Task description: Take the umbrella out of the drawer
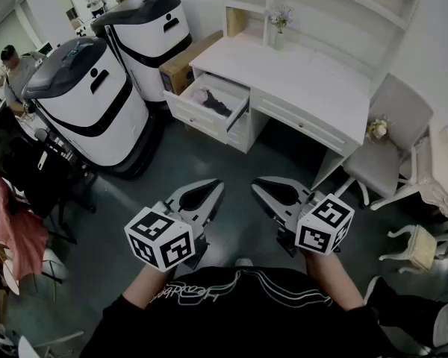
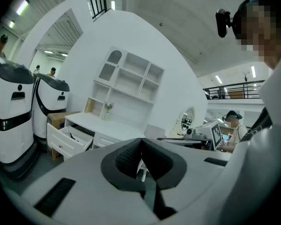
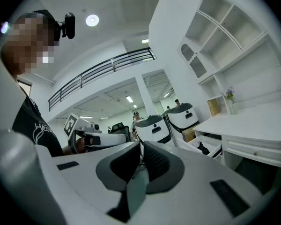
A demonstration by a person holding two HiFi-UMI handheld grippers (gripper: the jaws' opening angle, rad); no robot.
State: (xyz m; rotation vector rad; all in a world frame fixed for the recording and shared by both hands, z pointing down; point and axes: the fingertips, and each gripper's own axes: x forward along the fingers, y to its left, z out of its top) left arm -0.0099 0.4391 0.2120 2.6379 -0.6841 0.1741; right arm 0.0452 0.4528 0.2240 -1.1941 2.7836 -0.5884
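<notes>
The white desk [image 1: 299, 77] stands across the room with its left drawer [image 1: 196, 110] pulled out. A dark folded umbrella [image 1: 218, 104] lies inside it. The left gripper view shows the same drawer [image 2: 61, 142] with the umbrella [image 2: 73, 136] far off, and in the right gripper view the drawer [image 3: 207, 143] holds the dark umbrella [image 3: 203, 148]. My left gripper [image 1: 215, 188] and right gripper [image 1: 258, 186] hover side by side over the floor, well short of the desk. Both are shut with nothing in them, pads meeting at the left gripper [image 2: 141, 140] and the right gripper [image 3: 141, 145].
Two large white-and-black machines [image 1: 89, 103] [image 1: 145, 36] stand left of the desk, with a cardboard box [image 1: 187, 62] between them and the drawer. A grey chair [image 1: 392, 136] sits at the desk's right end. A flower vase [image 1: 278, 22] is on the desktop. People stand far left.
</notes>
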